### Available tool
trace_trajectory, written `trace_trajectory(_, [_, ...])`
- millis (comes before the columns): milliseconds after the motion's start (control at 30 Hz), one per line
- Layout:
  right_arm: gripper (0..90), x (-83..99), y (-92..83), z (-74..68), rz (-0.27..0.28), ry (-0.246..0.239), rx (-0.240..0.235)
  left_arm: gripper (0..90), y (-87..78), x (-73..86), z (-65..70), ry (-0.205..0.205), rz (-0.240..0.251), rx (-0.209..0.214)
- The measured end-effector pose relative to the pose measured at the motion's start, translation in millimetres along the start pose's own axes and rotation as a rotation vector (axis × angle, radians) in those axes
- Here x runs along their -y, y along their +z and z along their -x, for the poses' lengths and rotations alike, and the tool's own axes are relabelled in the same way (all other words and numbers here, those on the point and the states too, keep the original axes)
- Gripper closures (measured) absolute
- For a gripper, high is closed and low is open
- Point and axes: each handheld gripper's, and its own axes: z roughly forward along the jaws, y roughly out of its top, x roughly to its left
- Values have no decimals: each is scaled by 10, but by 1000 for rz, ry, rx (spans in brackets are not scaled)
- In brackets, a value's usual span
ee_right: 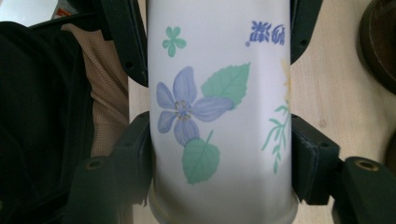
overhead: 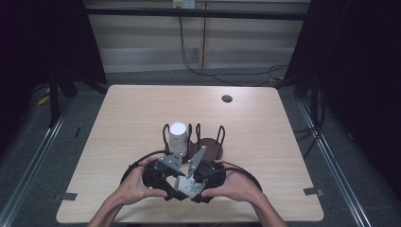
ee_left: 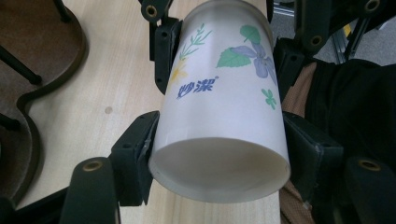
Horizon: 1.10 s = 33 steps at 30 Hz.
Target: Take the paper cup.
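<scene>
White floral paper cup [overhead: 178,137] stands at near-centre of table [overhead: 132,109], just in front of dark wire rack [overhead: 208,142]. Left gripper [ee_left: 217,140] clamps cup near its base; right gripper [ee_right: 219,154] also clamps cup, jaws pressed against both sides.

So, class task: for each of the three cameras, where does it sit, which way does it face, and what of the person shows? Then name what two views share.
High view: above the person's side, facing forward and down on the wooden table; both forearms, left gripper and right gripper show.
Left gripper view: rides the left gripper, looking along its jaws at the paper cup.
Right gripper view: rides the right gripper, facing the same cup.
Shared: both gripper views show the flower-printed cup between black jaws.
</scene>
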Motion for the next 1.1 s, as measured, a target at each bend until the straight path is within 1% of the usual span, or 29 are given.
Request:
trace_trajectory(33, [340, -1, 8, 0, -6, 0, -2, 343, 9, 2, 2, -5, 0, -3])
trace_trajectory(100, [341, -2, 27, -1, -11, 3, 0, 359, 8, 9, 2, 3, -8, 2])
trace_trajectory(133, [340, -2, 31, -2, -13, -2, -3, 365, 11, 13, 6, -4, -1, -1])
trace_trajectory(233, [332, 3, 29, 2, -7, 1, -5, 372, -2, 17, -3, 1, 4, 1])
trace_trajectory(300, [319, 14, 21, 15, 5, -4, -7, 372, -8, 19, -4, -6, 13, -1])
trace_trajectory(367, [293, 29, 4, 20, 19, 12, -5, 372, -9, 21, -9, -6, 22, -7])
trace_trajectory(400, [273, 39, -1, 30, 32, 11, -6, 372, -11, 21, -9, -11, 25, -7])
trace_trajectory(500, [192, 67, -13, 56, 60, 21, 2, 372, -11, 33, -9, -25, 35, -12])
trace_trajectory(533, [172, 74, -19, 57, 65, 34, 5, 371, -17, 36, -14, -30, 39, -8])
trace_trajectory(567, [148, 81, -25, 64, 71, 37, 2, 371, -19, 40, -15, -36, 48, -11])
trace_trajectory(600, [140, 84, -33, 72, 78, 55, -14, 371, -25, 43, -18, -41, 53, -7])
trace_trajectory(667, [146, 95, -54, 84, 97, 56, -9, 370, -35, 46, -16, -45, 67, -14])
trace_trajectory(700, [144, 101, -62, 84, 103, 64, -7, 370, -41, 49, -19, -47, 73, -8])
trace_trajectory(733, [145, 109, -66, 92, 112, 64, -9, 370, -45, 50, -19, -45, 73, -12])
trace_trajectory(800, [145, 124, -72, 104, 125, 76, -4, 370, -45, 57, -12, -60, 82, -11])
trace_trajectory(867, [146, 140, -85, 111, 142, 96, -3, 370, -49, 65, -6, -56, 86, -15])
trace_trajectory(900, [148, 151, -89, 116, 158, 98, -6, 370, -49, 69, 0, -62, 90, -15])
trace_trajectory(967, [141, 178, -112, 117, 174, 117, 4, 370, -57, 82, 5, -71, 106, -14])
trace_trajectory(1000, [142, 193, -128, 125, 181, 115, -2, 370, -60, 86, 4, -71, 111, -16])
trace_trajectory(1033, [144, 205, -147, 124, 189, 131, -1, 370, -69, 90, -1, -68, 115, -18])
trace_trajectory(1100, [145, 242, -204, 136, 221, 134, 9, 370, -82, 96, 1, -77, 139, -30])
